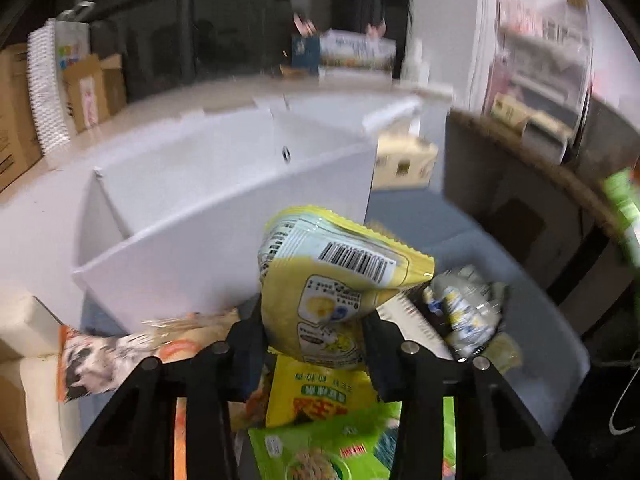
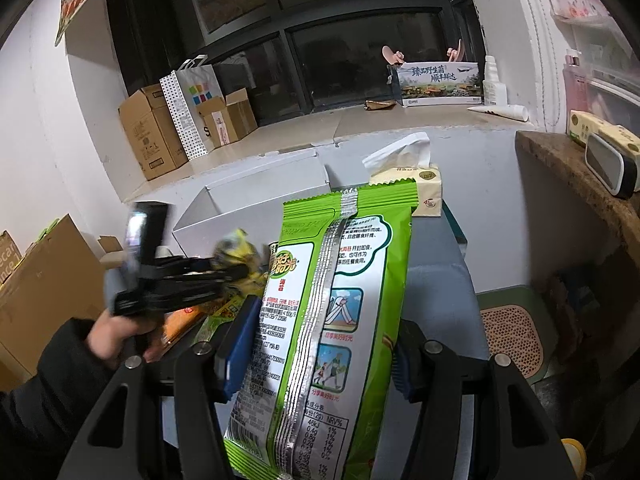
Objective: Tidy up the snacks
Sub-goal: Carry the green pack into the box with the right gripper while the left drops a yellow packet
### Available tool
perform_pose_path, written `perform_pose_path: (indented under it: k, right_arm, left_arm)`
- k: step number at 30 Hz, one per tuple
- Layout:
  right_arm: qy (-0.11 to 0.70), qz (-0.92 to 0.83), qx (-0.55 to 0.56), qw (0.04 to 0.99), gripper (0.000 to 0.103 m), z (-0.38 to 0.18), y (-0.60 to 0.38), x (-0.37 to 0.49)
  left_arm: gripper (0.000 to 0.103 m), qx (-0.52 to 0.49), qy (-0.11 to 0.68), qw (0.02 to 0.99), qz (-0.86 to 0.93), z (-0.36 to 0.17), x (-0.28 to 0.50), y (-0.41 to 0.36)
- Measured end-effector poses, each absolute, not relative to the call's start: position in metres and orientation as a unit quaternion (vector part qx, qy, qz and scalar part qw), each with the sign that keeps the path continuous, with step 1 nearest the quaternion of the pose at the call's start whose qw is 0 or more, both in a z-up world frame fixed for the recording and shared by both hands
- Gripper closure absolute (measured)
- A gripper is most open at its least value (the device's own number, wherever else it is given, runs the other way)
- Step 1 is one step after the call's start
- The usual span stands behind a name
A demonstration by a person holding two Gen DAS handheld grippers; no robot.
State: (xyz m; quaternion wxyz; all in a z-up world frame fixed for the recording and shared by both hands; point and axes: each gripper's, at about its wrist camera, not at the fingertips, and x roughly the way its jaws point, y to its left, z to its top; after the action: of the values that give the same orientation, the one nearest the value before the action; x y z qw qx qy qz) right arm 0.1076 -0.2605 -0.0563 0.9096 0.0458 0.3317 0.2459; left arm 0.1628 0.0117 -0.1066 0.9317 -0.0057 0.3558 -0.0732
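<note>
My left gripper (image 1: 316, 332) is shut on a yellow snack packet (image 1: 332, 280) with a barcode, held above a pile of snacks. It also shows in the right wrist view (image 2: 236, 272), blurred, at left with the yellow packet (image 2: 236, 252). My right gripper (image 2: 316, 344) is shut on a tall green and silver snack bag (image 2: 328, 320), held upright; that bag shows at the right edge of the left wrist view (image 1: 624, 208). A white divided box (image 1: 224, 184) with open compartments stands just ahead; it also shows in the right wrist view (image 2: 256, 200).
Below my left gripper lie a green packet (image 1: 320, 444), a yellow packet (image 1: 316, 392), an orange packet (image 1: 104, 356) and a crumpled silver wrapper (image 1: 464, 312) on a grey surface (image 1: 532, 344). A tissue pack (image 2: 424, 184) stands behind the box. Cardboard boxes (image 2: 152, 136) line the sill. A brown shelf (image 2: 568, 168) is right.
</note>
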Motion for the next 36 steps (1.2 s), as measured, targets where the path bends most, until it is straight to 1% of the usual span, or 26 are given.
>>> perform_pose_path:
  k: [3,6,12,17,20,23,25,26,27,28,29,32,36]
  right_arm:
    - [0.332,0.255,0.052,0.907,0.041,-0.057,-0.255,0.115]
    - [0.332,0.273,0.048,0.901,0.04,-0.055,-0.239,0.129]
    - [0.333,0.307,0.025,0.891,0.04,-0.034,-0.179,0.189]
    - [0.324,0.325,-0.011,0.889,0.04,-0.014,-0.122,0.266]
    - [0.347,0.321,-0.043,0.88,0.04,-0.014,-0.085,0.321]
    - [0.366,0.321,-0.042,0.873,0.04,-0.017,-0.064,0.358]
    - [0.371,0.328,-0.032,0.868,0.037,-0.019,-0.054,0.372]
    - [0.375,0.332,-0.027,0.865,0.036,-0.02,-0.049,0.378]
    - [0.374,0.328,-0.026,0.867,0.023,-0.022,-0.045,0.382]
    - [0.373,0.322,-0.026,0.87,0.0,-0.023,-0.043,0.385]
    - [0.369,0.313,-0.024,0.875,0.0,-0.025,-0.042,0.387]
    - [0.365,0.324,-0.014,0.873,0.0,-0.028,-0.044,0.388]
    - [0.357,0.339,-0.045,0.869,0.0,-0.027,-0.043,0.375]
  left_arm:
    - [0.057,-0.047,0.32,0.944,-0.073,-0.081,0.14,0.03]
    - [0.057,-0.066,0.284,0.954,-0.065,-0.052,0.131,0.047]
    - [0.057,-0.093,0.26,0.96,-0.039,-0.011,0.164,0.085]
    - [0.057,-0.098,0.272,0.957,-0.01,-0.005,0.217,0.111]
    - [0.057,-0.098,0.293,0.951,0.001,-0.014,0.249,0.124]
    - [0.056,-0.089,0.307,0.947,0.013,-0.024,0.267,0.129]
    - [0.054,-0.086,0.317,0.944,0.025,-0.029,0.277,0.134]
    - [0.05,-0.086,0.323,0.942,0.028,-0.032,0.279,0.137]
    - [0.033,-0.084,0.328,0.94,0.037,-0.034,0.281,0.14]
    - [0.02,-0.085,0.335,0.937,0.051,-0.037,0.283,0.143]
    - [0.0,-0.089,0.333,0.937,0.054,-0.038,0.282,0.147]
    - [0.0,-0.119,0.319,0.939,0.047,-0.038,0.274,0.158]
    - [0.0,-0.127,0.302,0.944,0.043,-0.034,0.262,0.164]
